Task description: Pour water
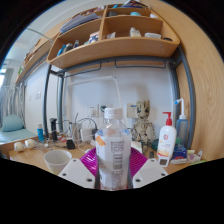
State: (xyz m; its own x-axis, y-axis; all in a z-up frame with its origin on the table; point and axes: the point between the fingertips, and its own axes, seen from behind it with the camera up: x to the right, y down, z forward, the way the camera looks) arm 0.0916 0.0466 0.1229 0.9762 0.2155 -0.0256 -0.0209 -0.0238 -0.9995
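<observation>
A clear plastic water bottle [113, 150] with a white printed label stands upright between my fingers, and both magenta pads [89, 160] press against its sides. My gripper [112, 168] is shut on the bottle, whose base is hidden below the fingers. A white cup [57, 159] sits on the wooden desk [30, 161] to the left of the bottle, a little beyond the left finger. The bottle's cap end reaches up in front of the back wall.
A white pump bottle with a red label [166, 141] stands to the right. A small wooden figure [144, 122] and cluttered bottles line the desk's back. A wooden shelf [110, 45] with items hangs overhead. A tall wooden panel [205, 100] bounds the right side.
</observation>
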